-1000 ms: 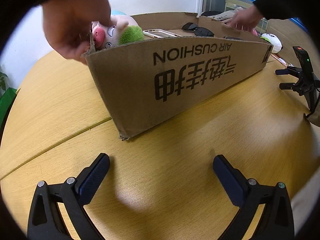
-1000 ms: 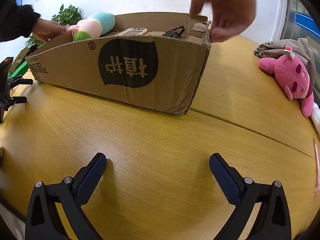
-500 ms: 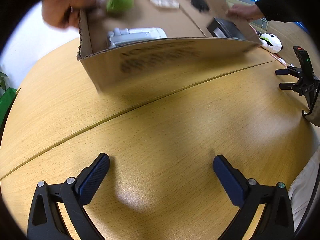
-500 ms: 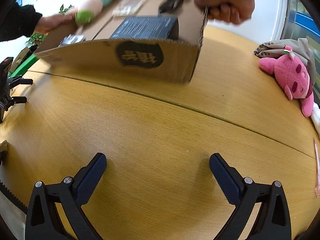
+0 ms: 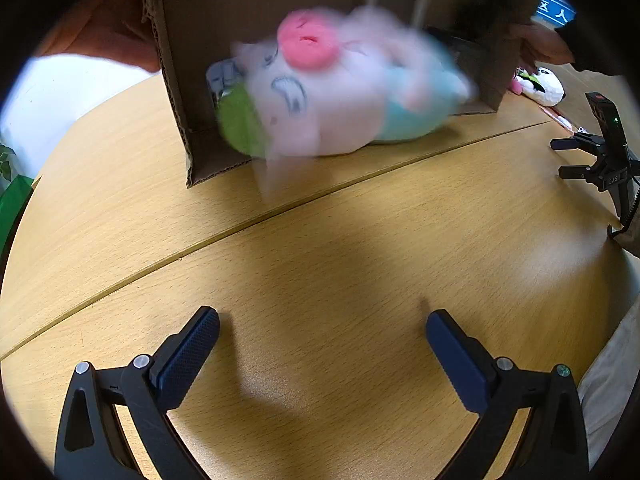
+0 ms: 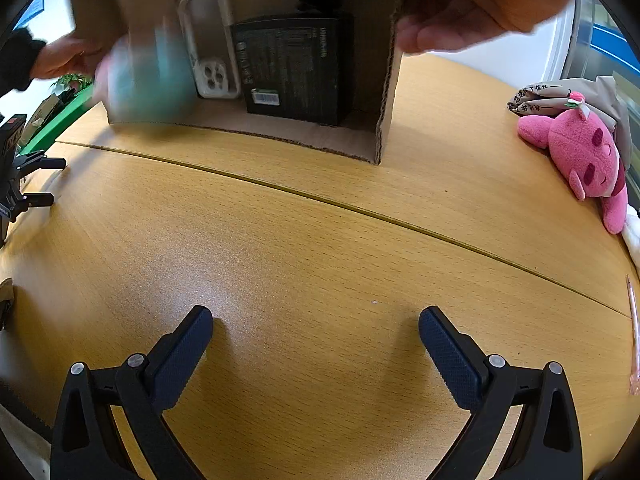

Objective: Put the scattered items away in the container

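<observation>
A cardboard box [image 5: 176,80] is tipped on its side by two bare hands, its opening facing me; it also shows in the right wrist view [image 6: 386,92]. A pink, green and blue plush toy [image 5: 332,92] tumbles out, blurred; it appears as a blue blur in the right wrist view [image 6: 148,76]. A black carton [image 6: 292,68] and a white phone case [image 6: 208,44] lean inside the box. My left gripper [image 5: 322,344] and right gripper [image 6: 316,344] are open and empty, low over the wooden table, well short of the box.
A pink plush [image 6: 580,152] and a paper bag [image 6: 568,92] lie at the right. A white plush [image 5: 540,86] lies behind the box. A black tripod stand [image 5: 600,152] stands at the table's right edge, seen at the left in the right wrist view [image 6: 16,184].
The hands lifted the box and tipped it over toward me. Its contents slid forward and the plush toy is falling out. Both grippers stayed still.
</observation>
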Demonstrator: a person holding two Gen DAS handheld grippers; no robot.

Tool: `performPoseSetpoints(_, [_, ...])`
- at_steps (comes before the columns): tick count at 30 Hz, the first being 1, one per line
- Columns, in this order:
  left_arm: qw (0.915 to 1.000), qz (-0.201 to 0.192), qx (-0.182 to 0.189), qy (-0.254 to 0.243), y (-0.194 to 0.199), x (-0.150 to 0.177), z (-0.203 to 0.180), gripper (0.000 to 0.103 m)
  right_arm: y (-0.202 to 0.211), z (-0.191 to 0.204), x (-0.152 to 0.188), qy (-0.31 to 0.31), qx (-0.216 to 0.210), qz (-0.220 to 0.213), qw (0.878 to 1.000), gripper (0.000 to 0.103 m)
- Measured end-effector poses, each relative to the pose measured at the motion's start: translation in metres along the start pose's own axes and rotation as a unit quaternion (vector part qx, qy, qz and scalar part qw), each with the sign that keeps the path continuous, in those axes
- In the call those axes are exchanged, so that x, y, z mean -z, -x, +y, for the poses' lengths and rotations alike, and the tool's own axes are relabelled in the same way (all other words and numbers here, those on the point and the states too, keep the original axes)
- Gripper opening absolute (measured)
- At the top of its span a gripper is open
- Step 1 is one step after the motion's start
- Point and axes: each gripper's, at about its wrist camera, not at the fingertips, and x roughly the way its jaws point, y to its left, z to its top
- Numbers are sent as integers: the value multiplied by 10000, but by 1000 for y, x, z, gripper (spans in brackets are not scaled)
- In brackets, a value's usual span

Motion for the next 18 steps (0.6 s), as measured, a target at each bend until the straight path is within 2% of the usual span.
performPoseSetpoints(18, [10000, 8, -9, -5, 8, -4, 5, 103, 1, -10, 4, 16, -34, -3, 10000, 103])
